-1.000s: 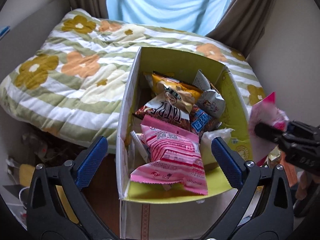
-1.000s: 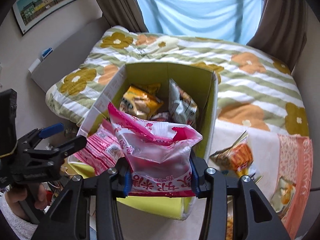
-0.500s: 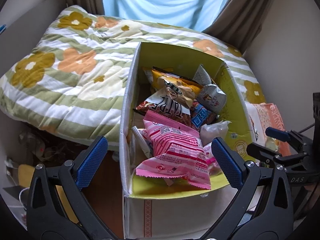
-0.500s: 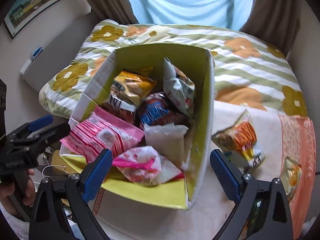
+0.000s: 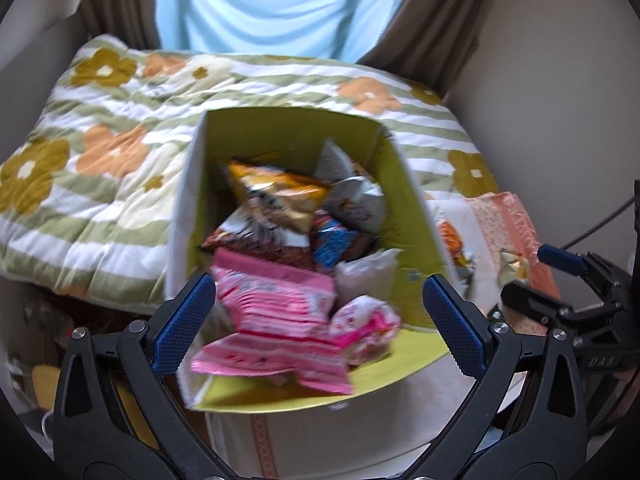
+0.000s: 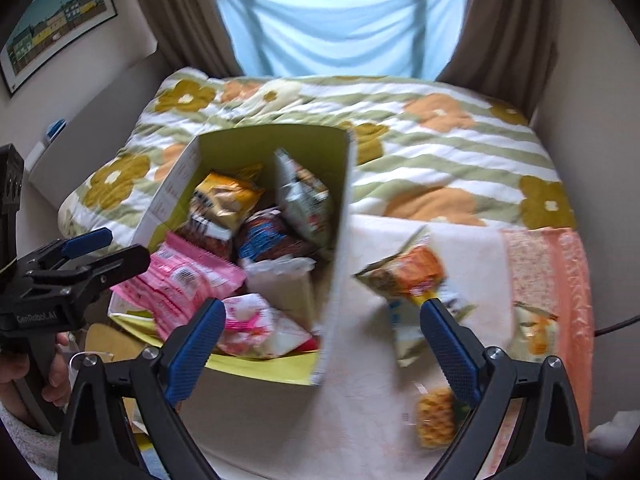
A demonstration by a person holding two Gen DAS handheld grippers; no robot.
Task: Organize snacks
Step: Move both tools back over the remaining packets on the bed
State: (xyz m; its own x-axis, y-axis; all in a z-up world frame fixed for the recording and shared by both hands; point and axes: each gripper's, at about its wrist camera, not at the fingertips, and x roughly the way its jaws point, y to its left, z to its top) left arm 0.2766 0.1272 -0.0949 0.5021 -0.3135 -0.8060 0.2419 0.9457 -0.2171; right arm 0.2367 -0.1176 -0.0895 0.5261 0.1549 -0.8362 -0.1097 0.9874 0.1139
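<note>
Left claw (image 5: pixel 320 320) spread wide and empty, right claw (image 6: pixel 323 336) likewise

A: Any lettering that can be read?

B: Two marks only, both on gripper bodies; the left gripper (image 6: pixel 116 250), seen from the right wrist view, carries "GenRobot.AI" in pale letters on its black body; the right gripper (image 5: pixel 536 276), seen from the left wrist view, shows "DAS" on its black frame.

A: And the snack packets (image 6: pixel 224 204) in the box (image 6: pixel 264 144)?

B: Printed all over, but too blurred to make out; the same for the print on the box flap.
</note>
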